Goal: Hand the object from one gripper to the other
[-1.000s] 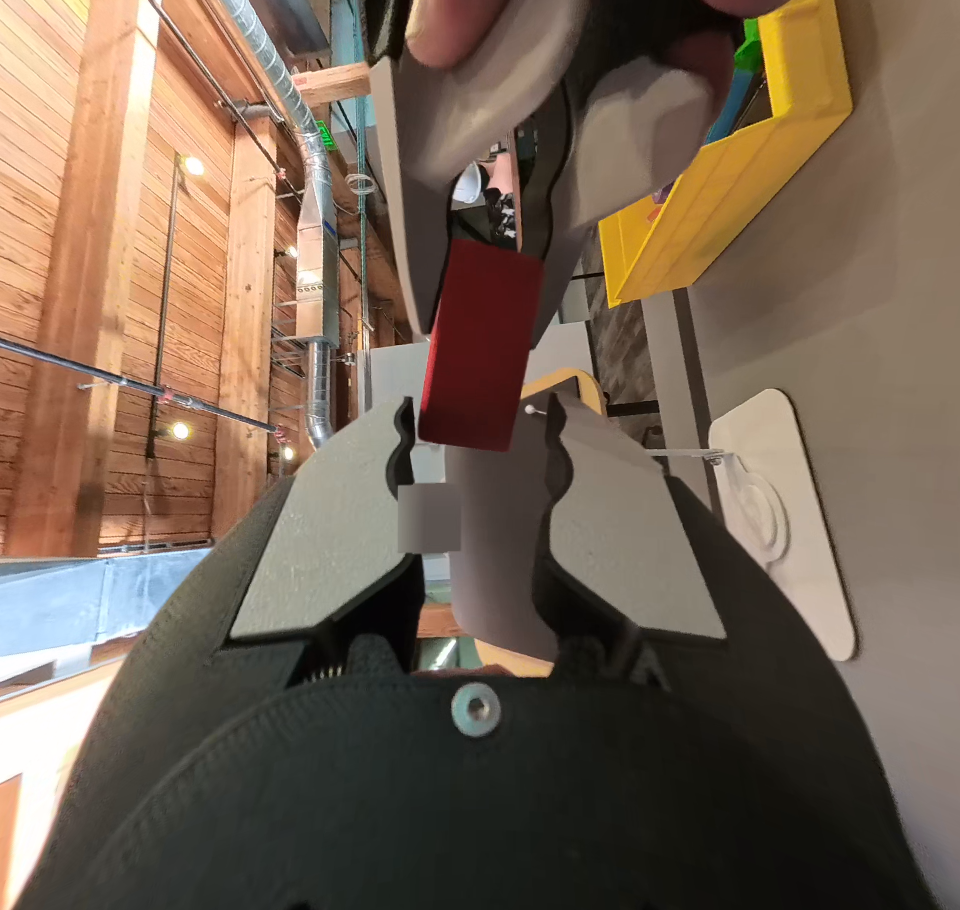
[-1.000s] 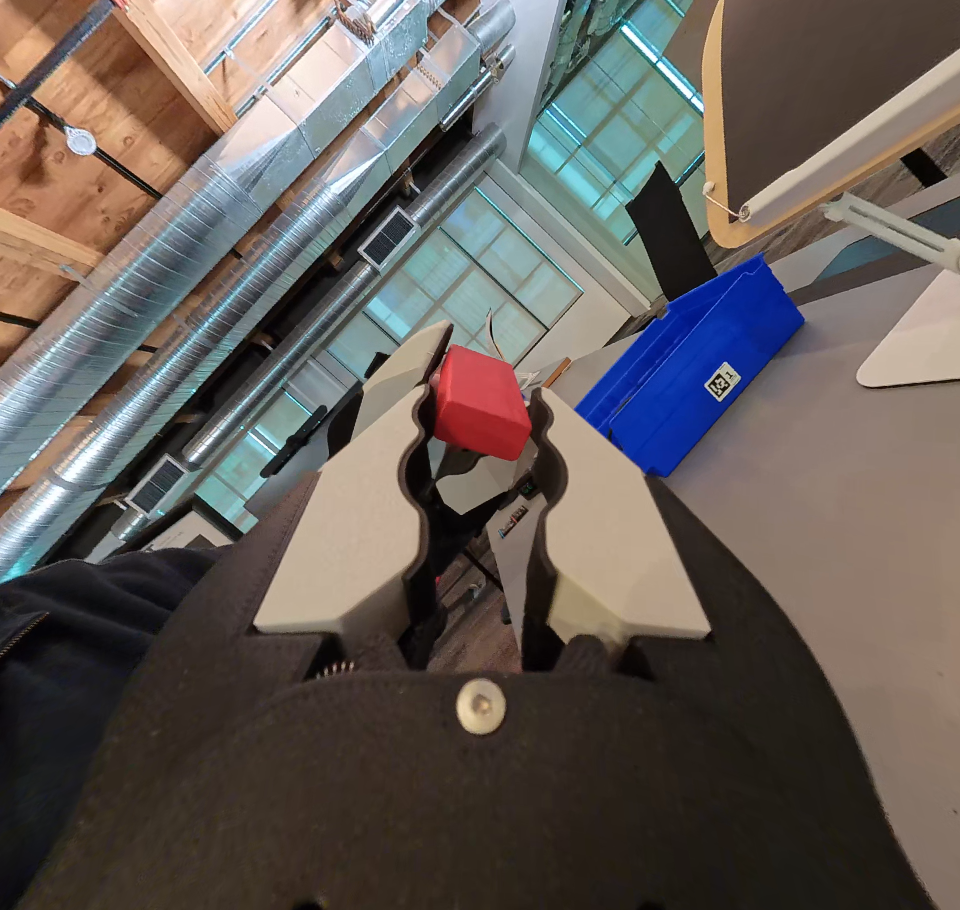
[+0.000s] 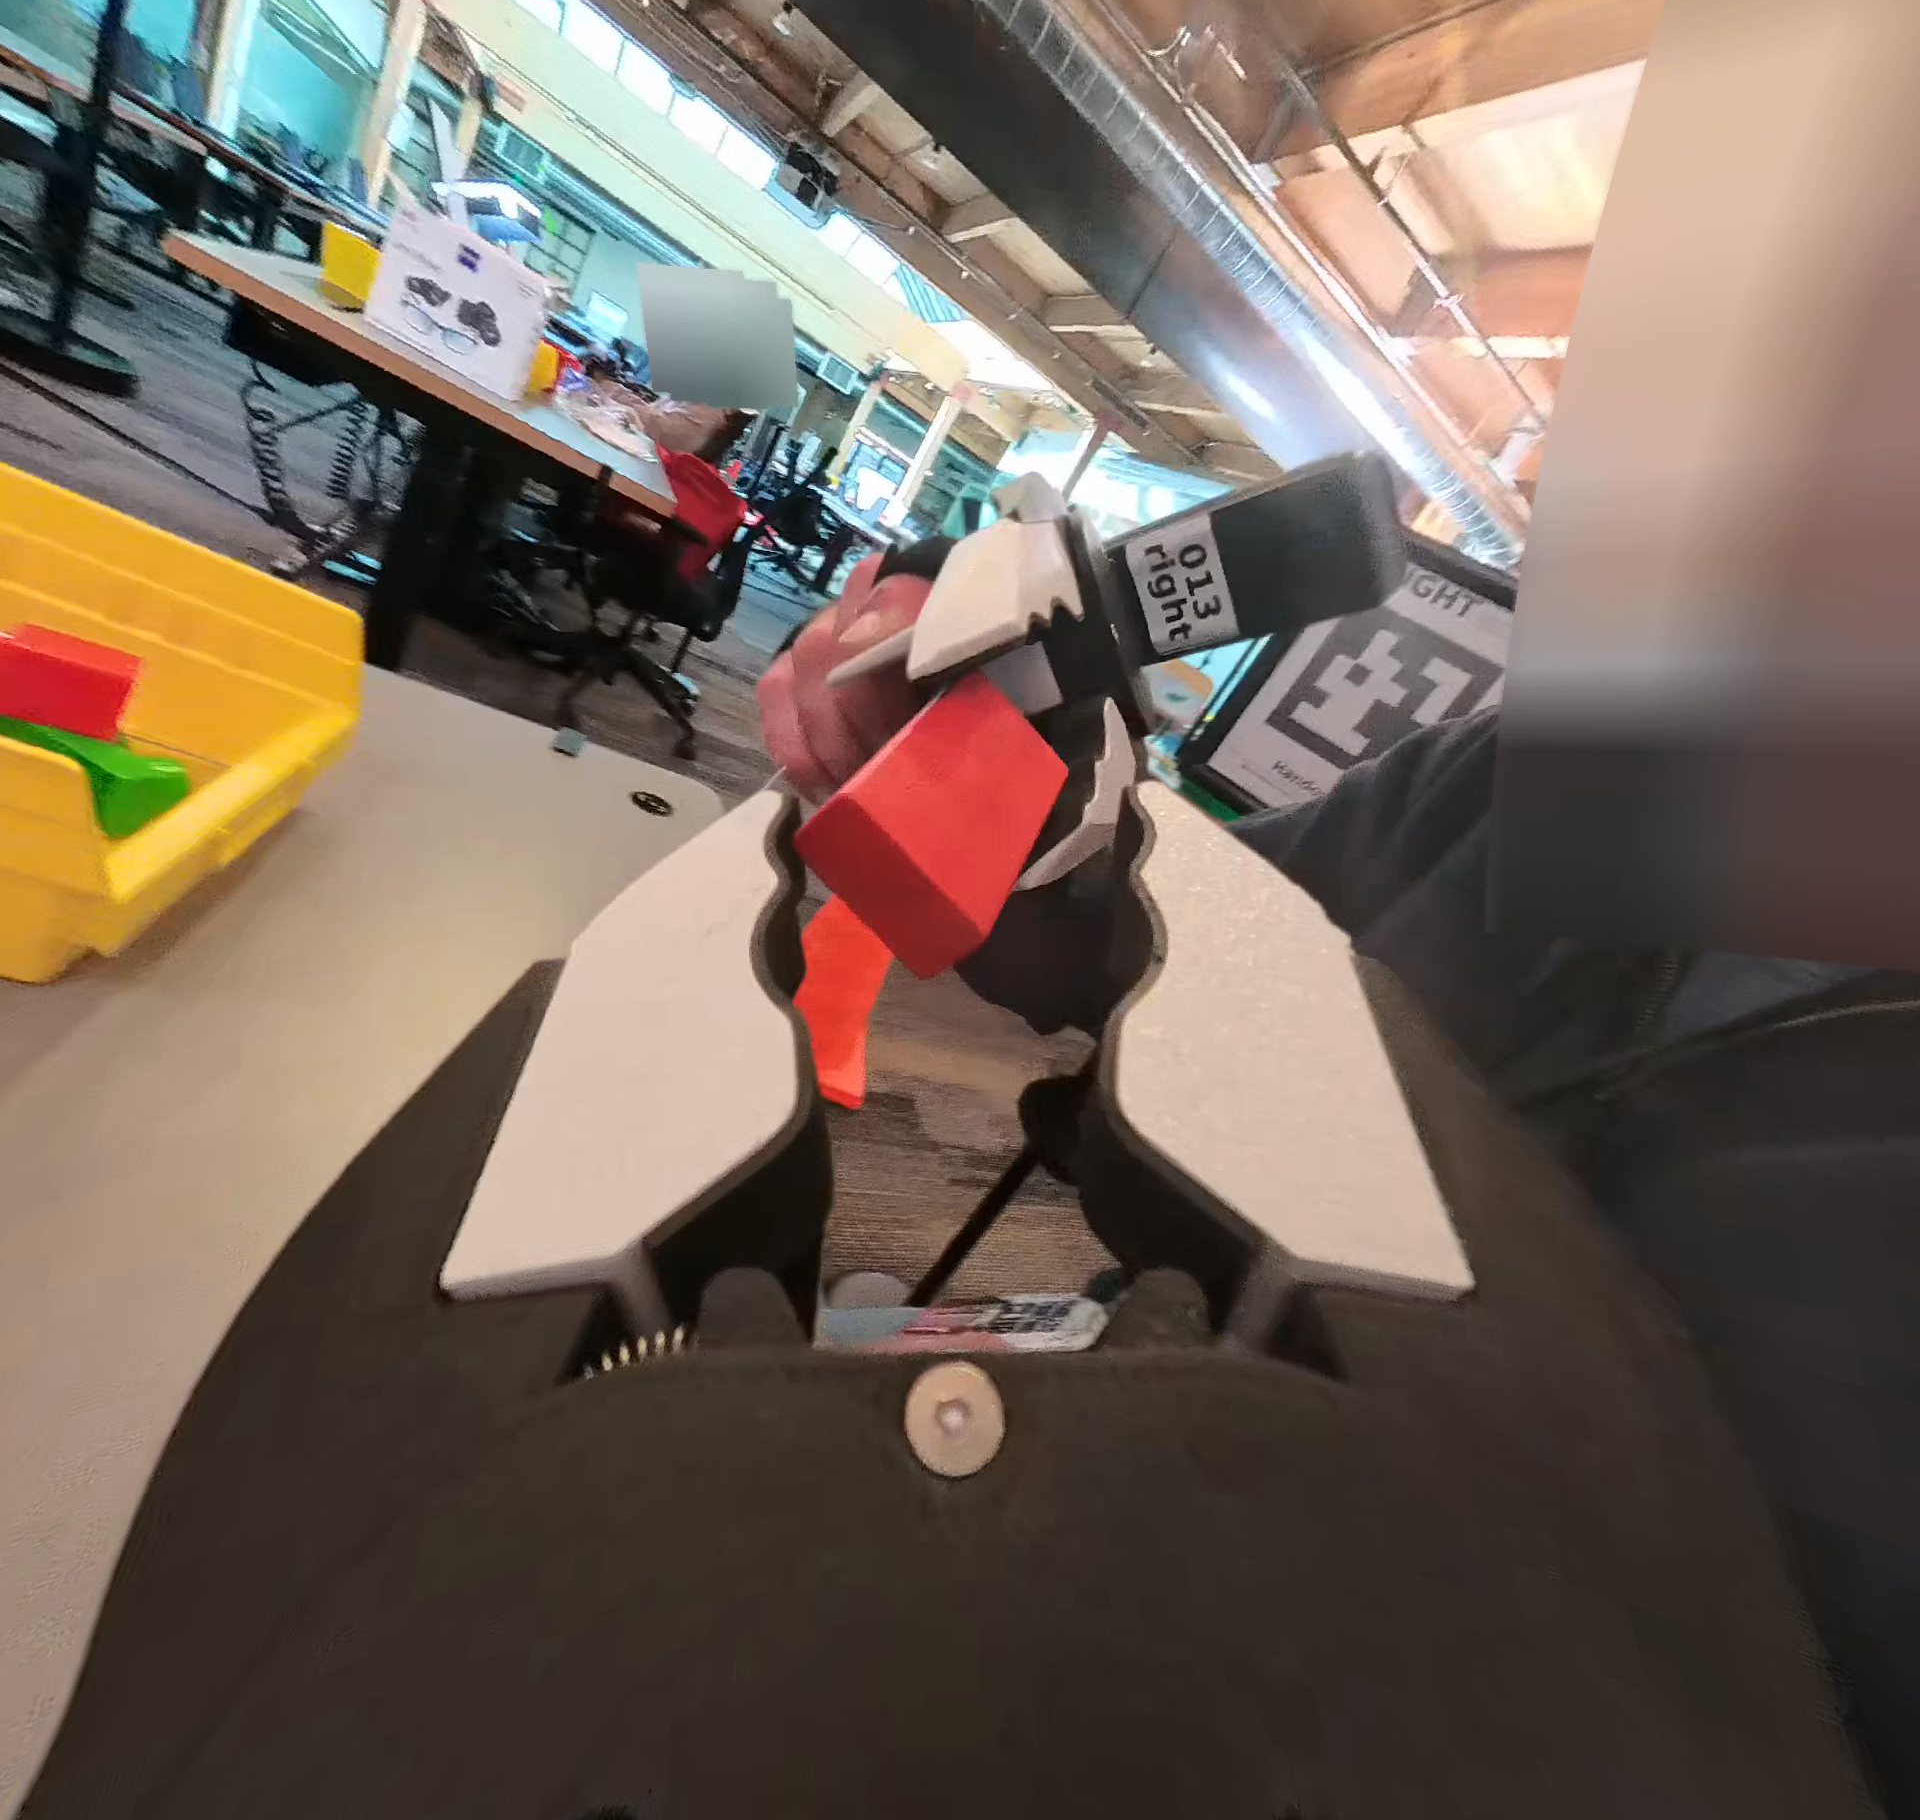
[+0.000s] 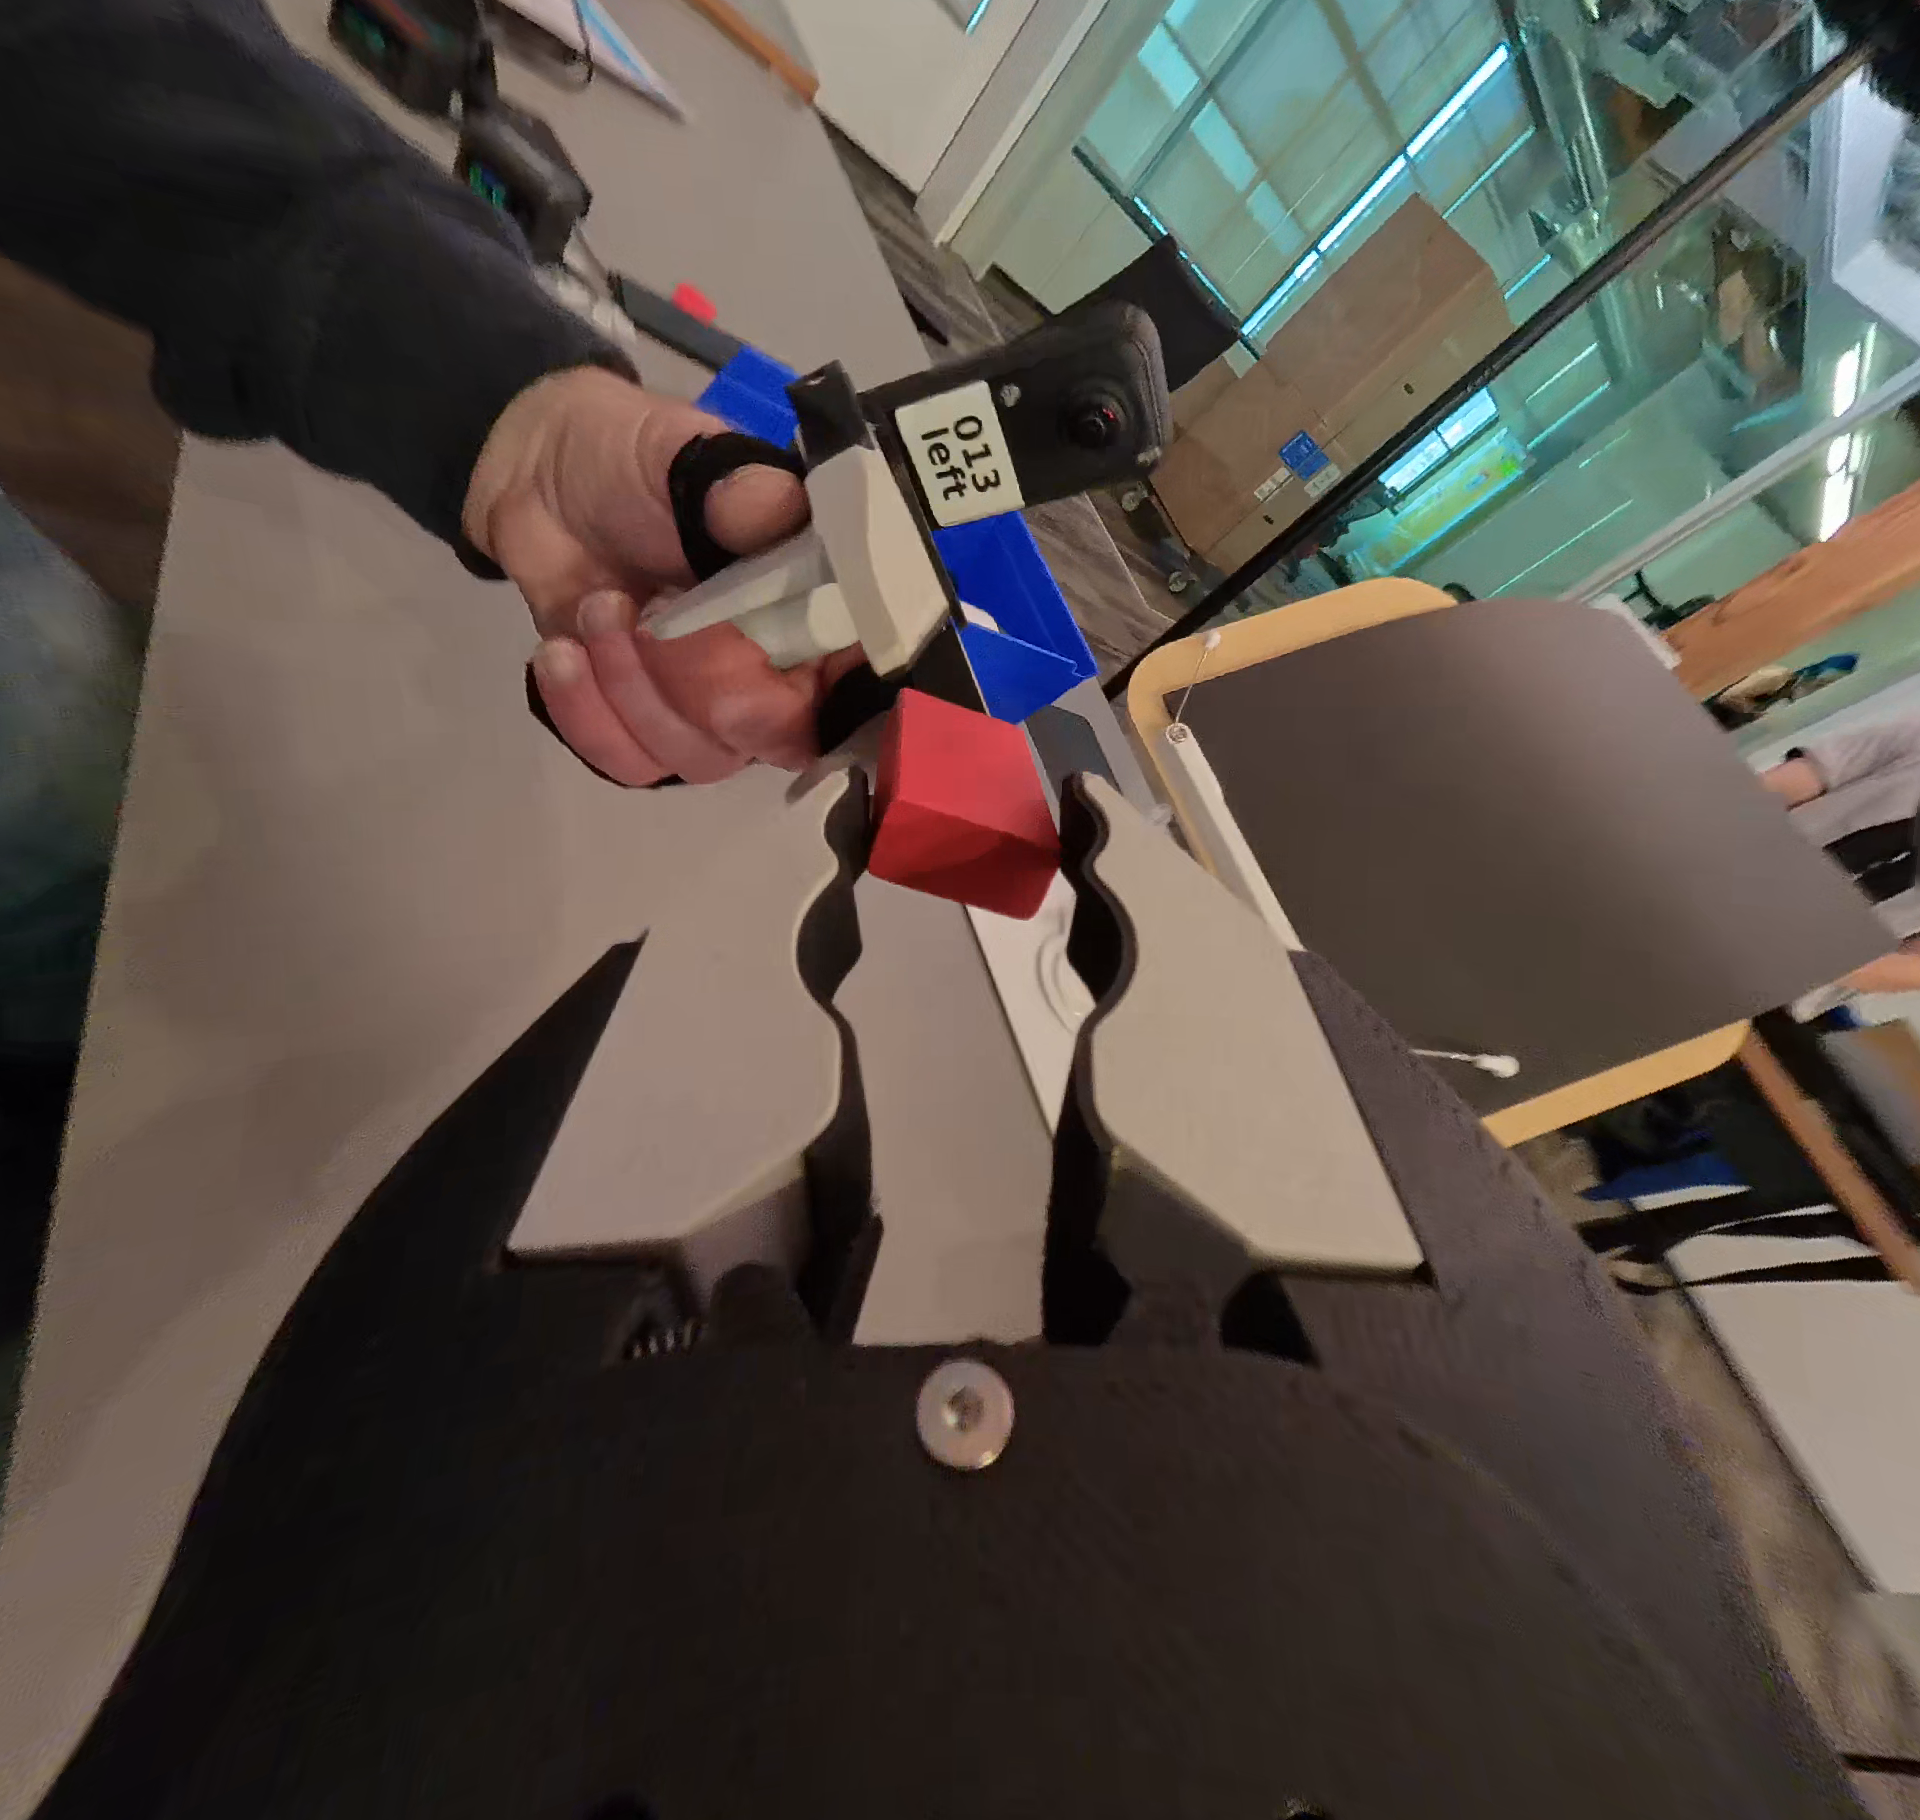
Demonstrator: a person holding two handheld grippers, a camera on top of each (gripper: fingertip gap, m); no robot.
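- Grey table [image 3: 312, 991] fills lower left; mid-frame, the red block [image 3: 935, 835] hangs pinched in the right claw [image 4: 966, 788].
- Left claw [image 3: 958, 799] gapes around it, seemingly not yet clamped.
- Risk: releasing early drops the block.

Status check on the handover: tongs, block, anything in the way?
Right tongs shut on red block. Left tongs open, block's free end between the fingers, not gripped. Nothing in the way.

Both tongs [image 3: 961, 835] [image 4: 961, 814] have pale grey wavy-edged fingers, black bodies, one silver screw; dark sleeve [image 4: 260, 212].
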